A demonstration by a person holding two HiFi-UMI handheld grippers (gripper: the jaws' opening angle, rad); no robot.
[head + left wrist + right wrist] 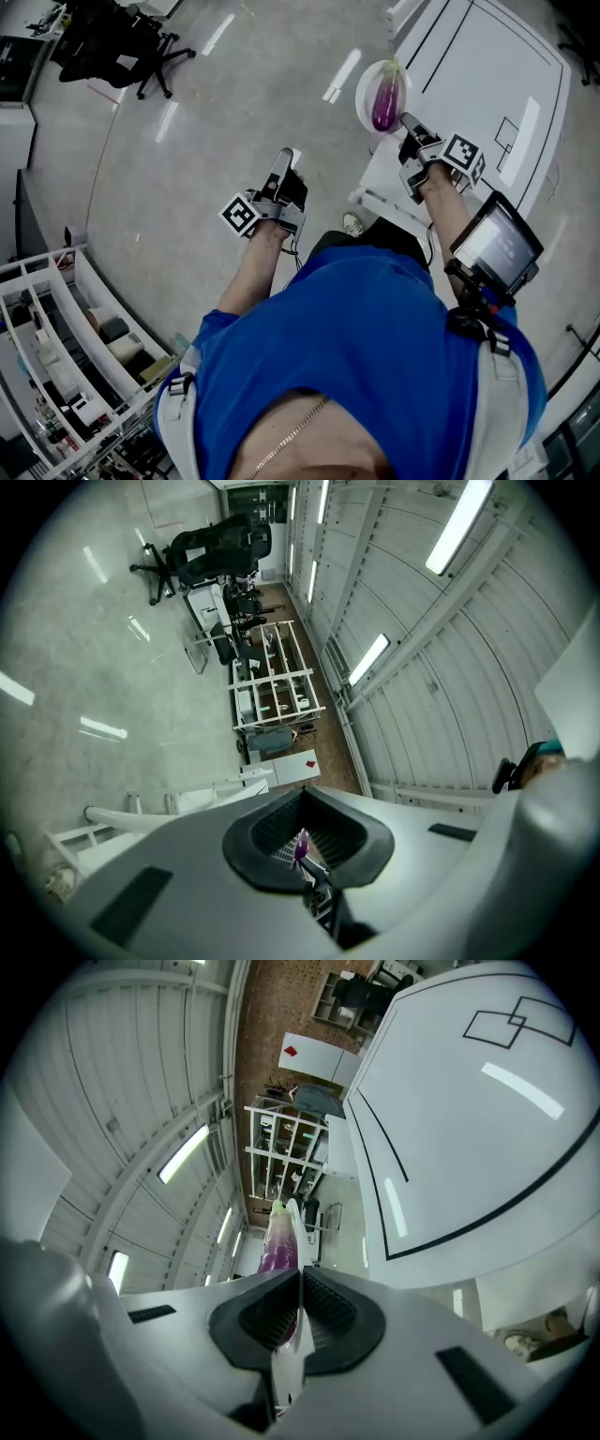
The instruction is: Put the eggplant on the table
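Note:
A purple eggplant (385, 98) with a green stem lies on a small white plate (366, 94). My right gripper (410, 124) is shut on the plate's near rim and holds it in the air beside the corner of the white table (497, 84). In the right gripper view the plate's edge (293, 1241) runs between the pads, the eggplant (277, 1246) lies on its left, and the table (469, 1101) is to the right. My left gripper (284, 161) hangs over the floor, left of the plate, shut on nothing. Past its jaws a speck of the eggplant (301, 844) shows.
The table top carries black outlined rectangles (511, 136). A white rail frame (394, 206) stands at its near corner. A black office chair (112, 42) is at the far left. White shelving (66, 337) with boxes fills the lower left. A screen (495, 244) is strapped to the right forearm.

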